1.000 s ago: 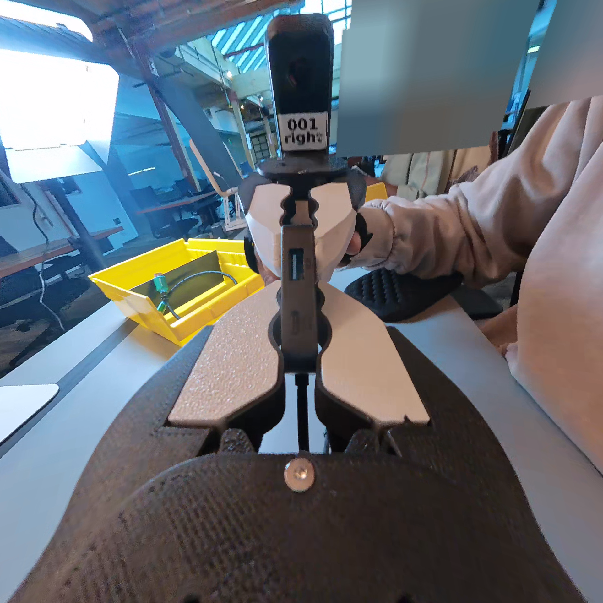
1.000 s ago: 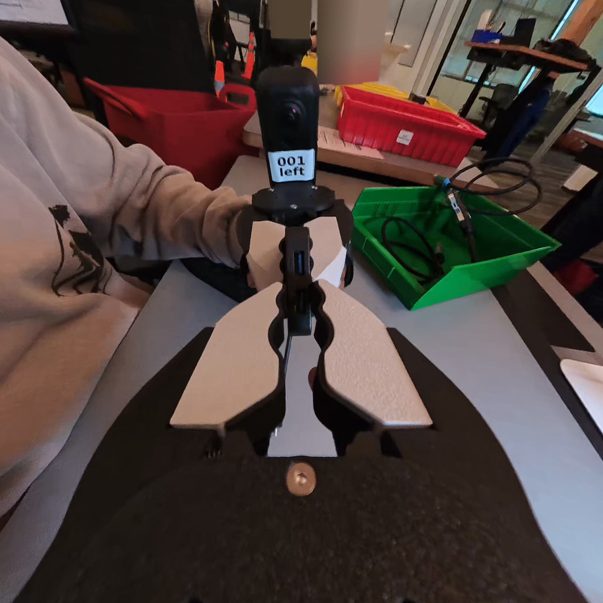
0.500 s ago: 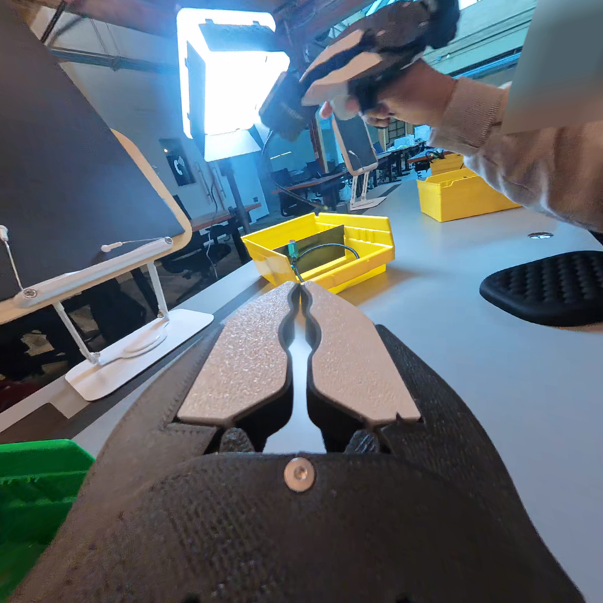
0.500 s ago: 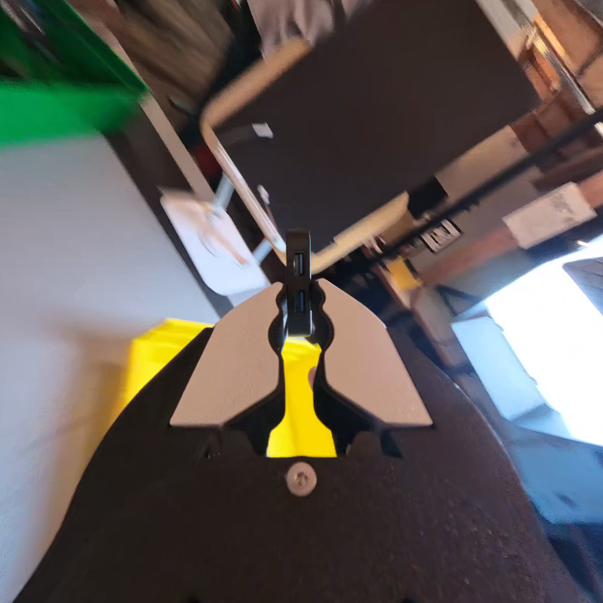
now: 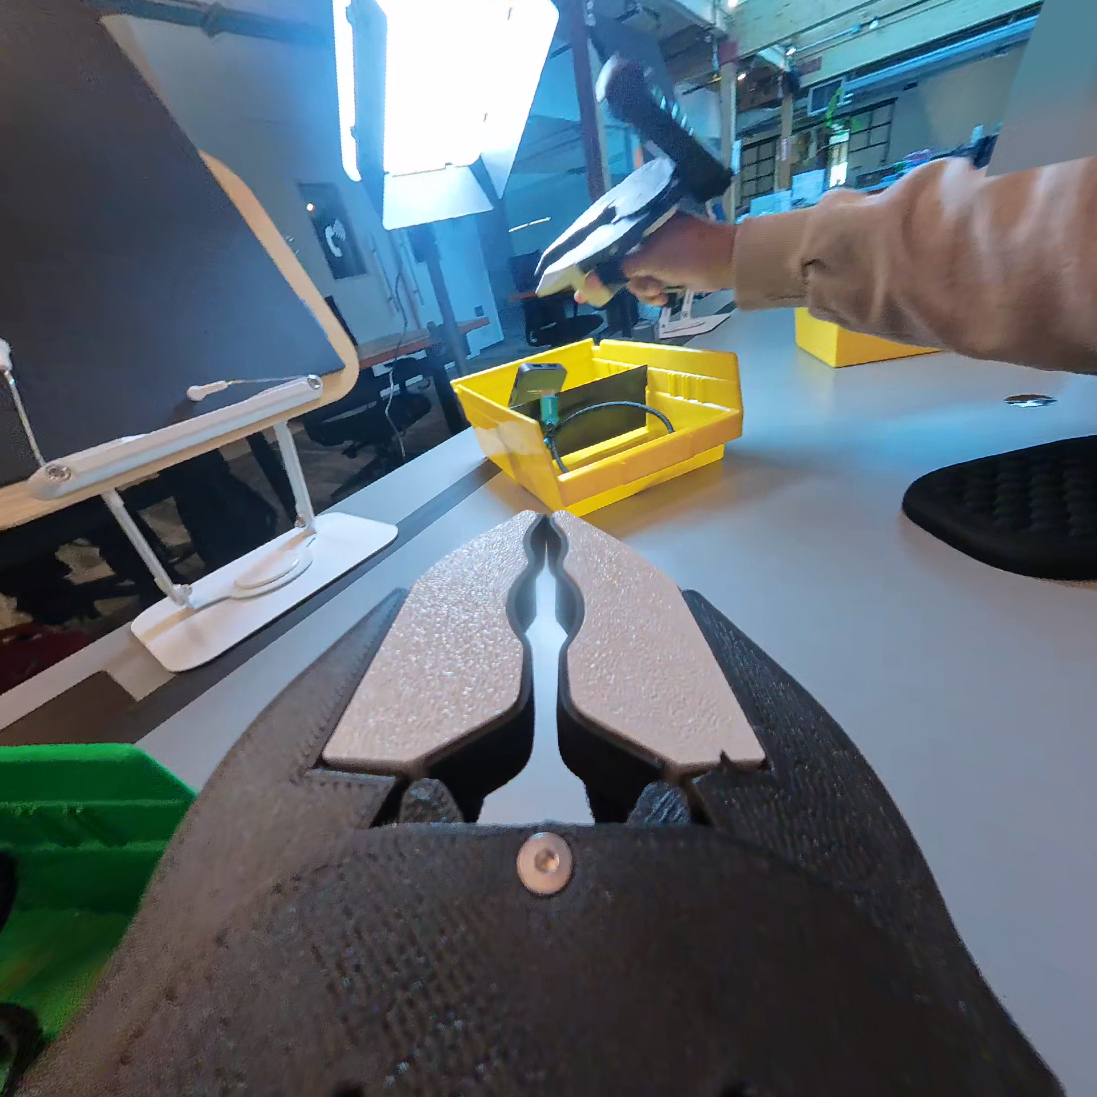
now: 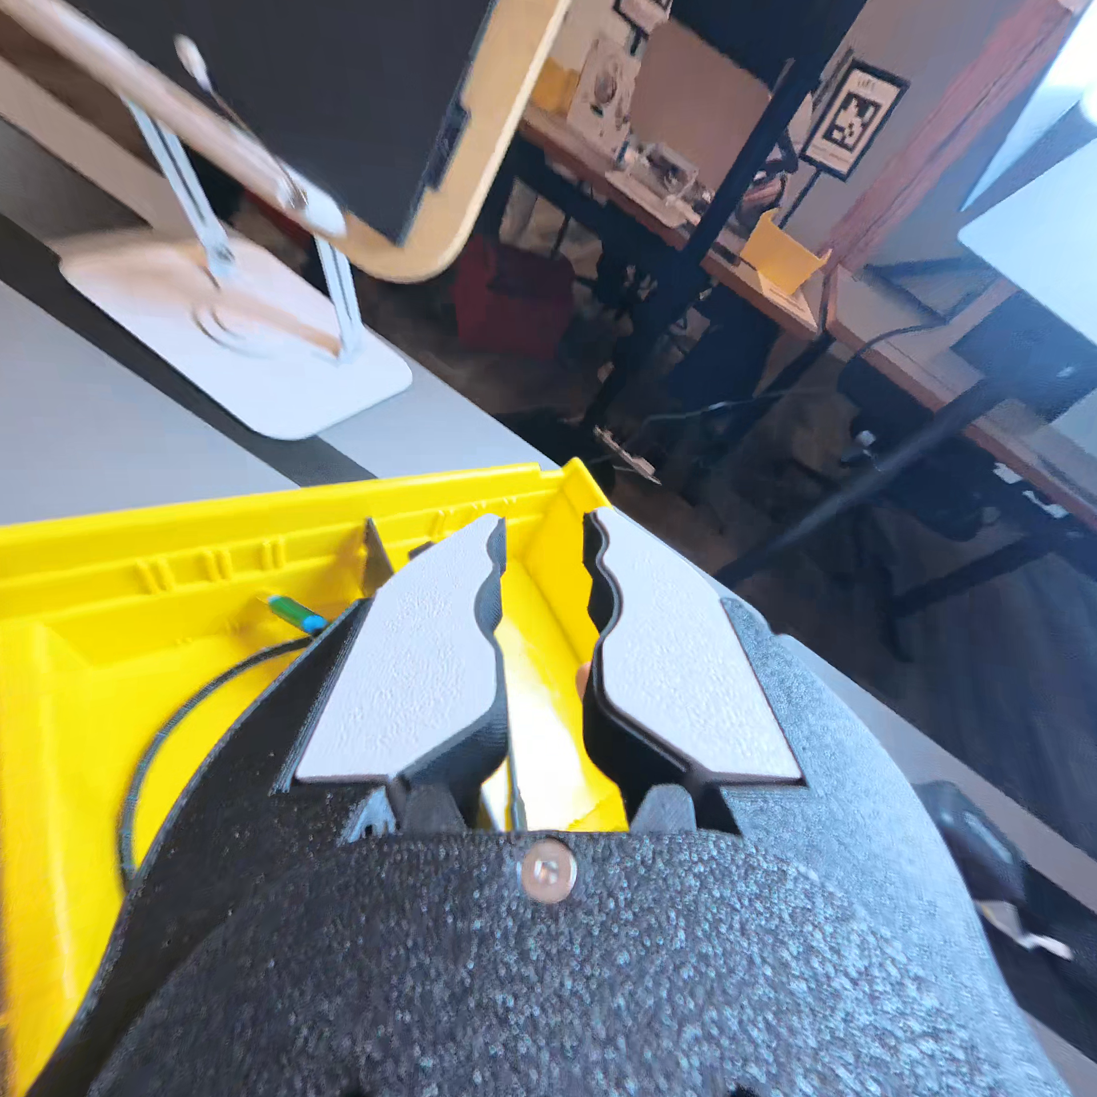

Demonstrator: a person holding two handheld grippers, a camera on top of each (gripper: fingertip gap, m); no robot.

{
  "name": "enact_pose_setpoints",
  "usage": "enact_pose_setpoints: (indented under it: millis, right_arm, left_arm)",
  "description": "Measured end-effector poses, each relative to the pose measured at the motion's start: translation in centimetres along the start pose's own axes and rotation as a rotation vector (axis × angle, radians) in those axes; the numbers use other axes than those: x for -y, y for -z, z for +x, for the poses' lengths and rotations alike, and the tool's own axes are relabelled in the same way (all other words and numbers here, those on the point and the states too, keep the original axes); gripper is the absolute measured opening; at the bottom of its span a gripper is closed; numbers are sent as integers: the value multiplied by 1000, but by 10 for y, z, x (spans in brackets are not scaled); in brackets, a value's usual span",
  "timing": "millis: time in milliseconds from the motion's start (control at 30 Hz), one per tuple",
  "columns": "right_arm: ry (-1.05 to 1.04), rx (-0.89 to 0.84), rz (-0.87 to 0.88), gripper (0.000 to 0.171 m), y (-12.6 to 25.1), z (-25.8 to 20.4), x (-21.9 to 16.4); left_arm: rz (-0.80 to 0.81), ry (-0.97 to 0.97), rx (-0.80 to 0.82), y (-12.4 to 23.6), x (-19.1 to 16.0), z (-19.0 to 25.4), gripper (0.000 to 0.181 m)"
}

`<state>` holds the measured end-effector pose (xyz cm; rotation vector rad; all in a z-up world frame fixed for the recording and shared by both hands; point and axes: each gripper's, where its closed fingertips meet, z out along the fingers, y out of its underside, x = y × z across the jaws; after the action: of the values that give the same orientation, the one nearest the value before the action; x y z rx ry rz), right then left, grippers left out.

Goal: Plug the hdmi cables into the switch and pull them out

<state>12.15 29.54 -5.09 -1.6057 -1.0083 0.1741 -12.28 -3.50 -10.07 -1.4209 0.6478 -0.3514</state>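
Above the yellow bin (image 6: 178,593), right tongs (image 6: 543,549) parted and empty, switch (image 5: 537,383) just below; left tongs (image 5: 547,523) pinched empty; best withdrawn straight up, clear of the cable (image 5: 611,412).

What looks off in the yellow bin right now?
The switch isn't lying flat: it leans tilted at the yellow bin's left end, by the green plug of the cable coiled inside. The right claw hangs open over the bin with nothing in it. Nothing spilled or visibly damaged.
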Motion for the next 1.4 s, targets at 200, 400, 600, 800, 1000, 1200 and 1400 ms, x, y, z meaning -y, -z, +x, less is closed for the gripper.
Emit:
enact_pose_setpoints:
  millis: [200,400,600,800,1000,1200,1400]
  right_arm:
    - [-127,192,222,25,56,-60,39]
    - [-195,417,366,24,120,-156,38]
    - [-242,506,406,22,142,-207,9]
    - [-219,599,335,21,129,-239,-18]
    - [-150,638,323,20,129,-257,-20]
    - [-131,660,296,21,129,-265,-31]
    - [-102,662,257,21,129,-269,-39]
  left_arm:
    - [-86,-60,72,0,-12,-11,0]
    - [-130,-114,155,12,-11,-32,0]
    - [-250,-252,405,63,15,-116,14]
    - [-660,-476,605,141,2,-230,27]
    - [-1100,-718,511,181,-55,-287,32]
    - [-1335,-995,361,170,-100,-312,34]
    - [-1335,-1085,359,163,-100,-323,21]
